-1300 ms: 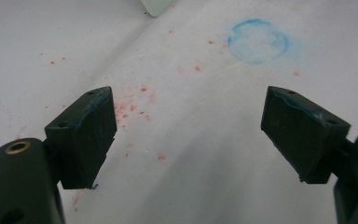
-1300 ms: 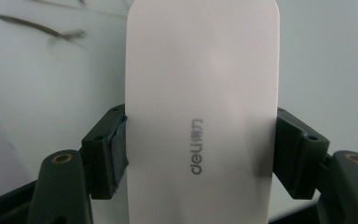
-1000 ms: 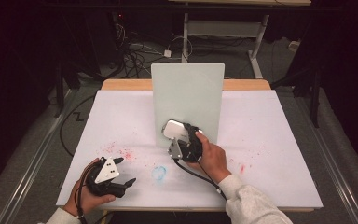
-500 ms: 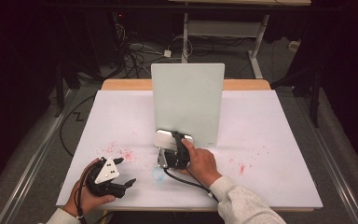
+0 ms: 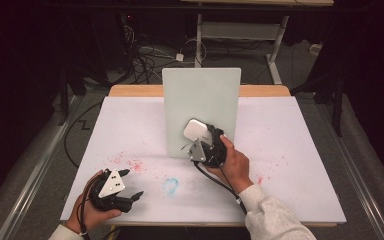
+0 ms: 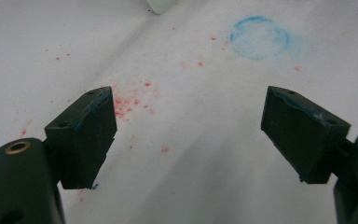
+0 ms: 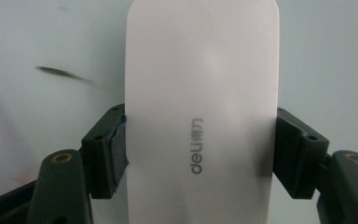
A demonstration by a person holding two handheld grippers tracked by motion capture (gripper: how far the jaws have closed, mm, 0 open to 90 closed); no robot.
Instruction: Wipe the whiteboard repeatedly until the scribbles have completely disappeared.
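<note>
Pressing the white rounded plastic eraser [image 7: 201,112], clamped by our right gripper [image 5: 206,145], flat to the upright pale-green whiteboard panel [image 5: 200,100], we should keep strokes even; left gripper [image 5: 122,192] rests with jaws apart on the white surface [image 5: 300,150].

I work in what looks like a lab or a test room, not a home. My worktop [image 5: 300,150] is covered with a white sheet, and the wooden far edge [image 5: 140,90] shows beyond it. A pale upright board [image 5: 200,100] stands near the middle. Behind the far edge, many black cables [image 5: 145,55] and a white power adapter [image 5: 179,57] lie on the grey floor [image 5: 25,165], beside the metal legs of another table [image 5: 275,47]. The room around is dark.
</note>
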